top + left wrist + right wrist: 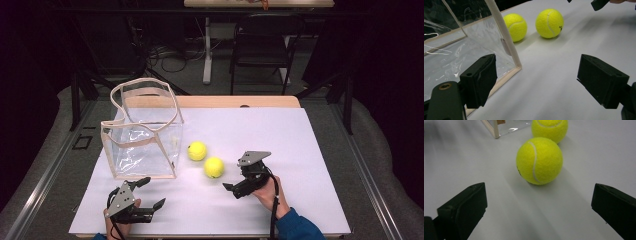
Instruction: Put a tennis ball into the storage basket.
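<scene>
Progress nil so far: both fuzzy yellow tennis balls (pixel 214 167) (pixel 197 150) are lying on the white tabletop (pixel 300 150) beside the clear plastic tote bag (pixel 142 131), while the right gripper (pixel 536 205), jaws apart, is lining up on the nearer ball and the left gripper (pixel 536 82) is idling, jaws apart.

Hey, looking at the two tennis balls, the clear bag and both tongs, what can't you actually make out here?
- Farther tennis ball: right gripper view, top cut off by the upper edge.
- Print on the nearer tennis ball: left gripper view, a small dark mark, too small to read.
- Clear bag: contents uncertain; glare and creases in the high view.
- Right tongs: left gripper view, cut off by the top edge.
- Left tongs: high view, hand cropped by the bottom edge.
</scene>
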The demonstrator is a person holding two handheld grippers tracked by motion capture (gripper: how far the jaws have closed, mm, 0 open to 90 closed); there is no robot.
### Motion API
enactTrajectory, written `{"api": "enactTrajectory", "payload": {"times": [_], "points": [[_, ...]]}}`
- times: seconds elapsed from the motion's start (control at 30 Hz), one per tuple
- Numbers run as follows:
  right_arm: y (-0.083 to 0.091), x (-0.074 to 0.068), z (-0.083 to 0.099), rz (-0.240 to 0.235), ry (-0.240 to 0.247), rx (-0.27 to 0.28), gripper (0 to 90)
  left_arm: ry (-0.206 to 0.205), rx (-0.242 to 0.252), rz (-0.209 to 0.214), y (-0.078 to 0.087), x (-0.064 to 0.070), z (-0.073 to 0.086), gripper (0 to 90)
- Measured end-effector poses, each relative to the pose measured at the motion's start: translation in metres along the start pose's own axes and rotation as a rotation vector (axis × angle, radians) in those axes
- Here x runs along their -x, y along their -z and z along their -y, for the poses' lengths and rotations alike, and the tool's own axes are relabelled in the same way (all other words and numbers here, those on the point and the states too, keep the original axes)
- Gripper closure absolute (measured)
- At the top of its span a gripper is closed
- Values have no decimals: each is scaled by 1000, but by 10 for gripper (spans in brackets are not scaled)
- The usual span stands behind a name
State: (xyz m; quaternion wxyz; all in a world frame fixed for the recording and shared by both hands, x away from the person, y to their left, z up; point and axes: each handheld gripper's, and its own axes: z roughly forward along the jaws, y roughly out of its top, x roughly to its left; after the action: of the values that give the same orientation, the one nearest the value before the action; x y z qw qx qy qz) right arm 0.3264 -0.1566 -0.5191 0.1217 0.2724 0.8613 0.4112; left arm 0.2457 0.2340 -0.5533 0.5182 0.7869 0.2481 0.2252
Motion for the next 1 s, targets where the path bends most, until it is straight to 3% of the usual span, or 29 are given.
{"api": "enactTrajectory", "payload": {"times": [1.0], "points": [[-28,-4,-22,-45,33,-13,0,-1,5,0,1,0,0,160]]}}
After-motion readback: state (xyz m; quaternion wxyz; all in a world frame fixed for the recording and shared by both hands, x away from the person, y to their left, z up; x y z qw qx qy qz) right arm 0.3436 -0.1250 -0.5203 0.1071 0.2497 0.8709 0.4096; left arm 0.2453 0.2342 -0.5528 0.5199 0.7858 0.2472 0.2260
